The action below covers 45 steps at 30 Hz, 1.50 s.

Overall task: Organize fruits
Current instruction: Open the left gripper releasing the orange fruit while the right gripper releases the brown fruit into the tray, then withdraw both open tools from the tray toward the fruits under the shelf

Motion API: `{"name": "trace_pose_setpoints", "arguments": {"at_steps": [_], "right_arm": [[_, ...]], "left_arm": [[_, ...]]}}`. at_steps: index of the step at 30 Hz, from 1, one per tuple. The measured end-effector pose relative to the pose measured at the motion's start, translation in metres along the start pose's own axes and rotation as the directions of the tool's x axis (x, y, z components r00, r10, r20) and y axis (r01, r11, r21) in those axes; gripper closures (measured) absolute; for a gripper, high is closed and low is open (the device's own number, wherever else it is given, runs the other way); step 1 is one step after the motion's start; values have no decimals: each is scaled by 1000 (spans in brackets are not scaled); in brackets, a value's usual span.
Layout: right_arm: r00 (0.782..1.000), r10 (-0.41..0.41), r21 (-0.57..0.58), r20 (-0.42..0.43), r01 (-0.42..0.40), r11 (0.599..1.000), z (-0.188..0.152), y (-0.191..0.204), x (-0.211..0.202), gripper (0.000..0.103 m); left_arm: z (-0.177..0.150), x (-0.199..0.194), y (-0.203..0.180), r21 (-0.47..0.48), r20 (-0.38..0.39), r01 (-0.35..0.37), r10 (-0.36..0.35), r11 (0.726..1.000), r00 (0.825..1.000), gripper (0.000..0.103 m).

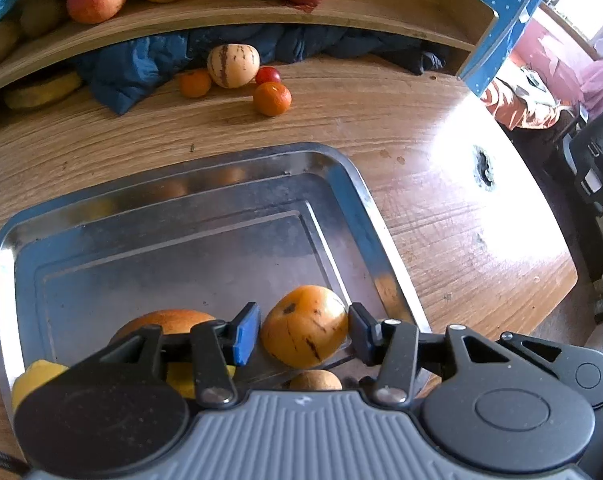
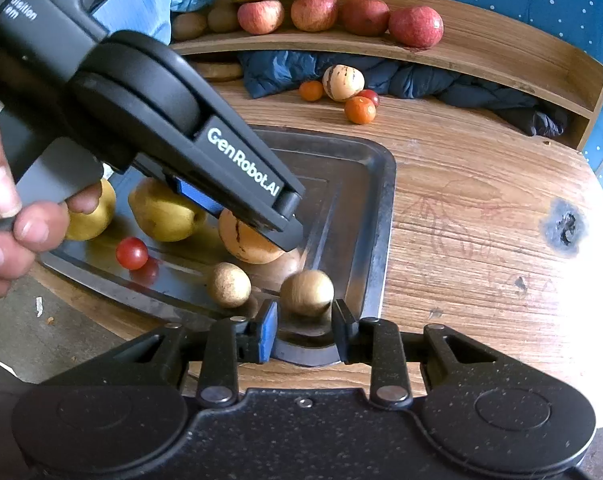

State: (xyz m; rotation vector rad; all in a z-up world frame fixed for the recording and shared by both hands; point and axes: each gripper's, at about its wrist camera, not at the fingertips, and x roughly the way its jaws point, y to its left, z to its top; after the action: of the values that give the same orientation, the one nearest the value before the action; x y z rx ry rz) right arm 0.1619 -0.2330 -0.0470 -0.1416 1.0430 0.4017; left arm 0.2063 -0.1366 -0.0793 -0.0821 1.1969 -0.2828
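A steel tray (image 1: 173, 216) lies on the wooden table; it also shows in the right wrist view (image 2: 377, 208). My left gripper (image 1: 303, 330) is open, its pads on either side of an orange striped fruit (image 1: 303, 330) that rests in the tray (image 2: 249, 246). My right gripper (image 2: 304, 328) is open, just behind a small brown round fruit (image 2: 306, 292) in the tray's near corner. A second brown fruit (image 2: 228, 284), a cherry tomato (image 2: 131, 253) and yellow pears (image 2: 163, 212) lie in the tray too.
On the table beyond the tray lie a pale striped fruit (image 2: 342, 82), two small oranges (image 2: 359, 110) and a red tomato (image 2: 370, 96), in front of a blue cloth (image 2: 421, 76). A wooden shelf (image 2: 481, 52) holds apples and bananas. The table edge is at right.
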Motion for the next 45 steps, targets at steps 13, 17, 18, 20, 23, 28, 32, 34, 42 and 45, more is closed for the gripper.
{"name": "trace_pose_setpoints", "arguments": {"at_steps": [13, 17, 18, 20, 23, 28, 32, 34, 42, 45], "right_arm": [[999, -2, -25, 32, 3, 1000, 5, -3, -16, 47], [999, 2, -29, 44, 0, 1000, 6, -6, -24, 40], [999, 3, -31, 47, -2, 1000, 7, -6, -26, 38], [999, 7, -37, 54, -5, 999, 7, -6, -29, 35], [998, 13, -46, 68, -10, 999, 9, -5, -34, 26], [997, 24, -60, 80, -19, 998, 14, -2, -38, 8], [997, 33, -80, 73, -28, 996, 16, 3, -37, 5], [997, 40, -90, 69, -34, 995, 17, 5, -36, 3], [996, 74, -131, 54, -67, 989, 21, 16, -35, 2], [995, 88, -144, 45, -80, 986, 22, 20, -33, 2]], "left_arm": [[0, -31, 5, -48, 98, 21, -17, 999, 995, 22], [-2, -46, 7, -58, 138, 25, -17, 998, 990, 15], [-3, -49, 8, -62, 145, 24, -15, 998, 989, 13], [-5, -56, 12, -72, 158, 18, -6, 997, 987, 10], [-10, -65, 20, -89, 170, 7, 8, 996, 985, 4], [-23, -76, 38, -113, 162, -21, 39, 993, 986, 1], [-37, -82, 53, -132, 139, -52, 70, 990, 988, 1], [-46, -86, 62, -144, 127, -68, 86, 987, 988, 1], [-74, -96, 90, -239, 86, -116, 140, 964, 986, 1], [-81, -97, 96, -256, 66, -134, 156, 957, 986, 1]]}}
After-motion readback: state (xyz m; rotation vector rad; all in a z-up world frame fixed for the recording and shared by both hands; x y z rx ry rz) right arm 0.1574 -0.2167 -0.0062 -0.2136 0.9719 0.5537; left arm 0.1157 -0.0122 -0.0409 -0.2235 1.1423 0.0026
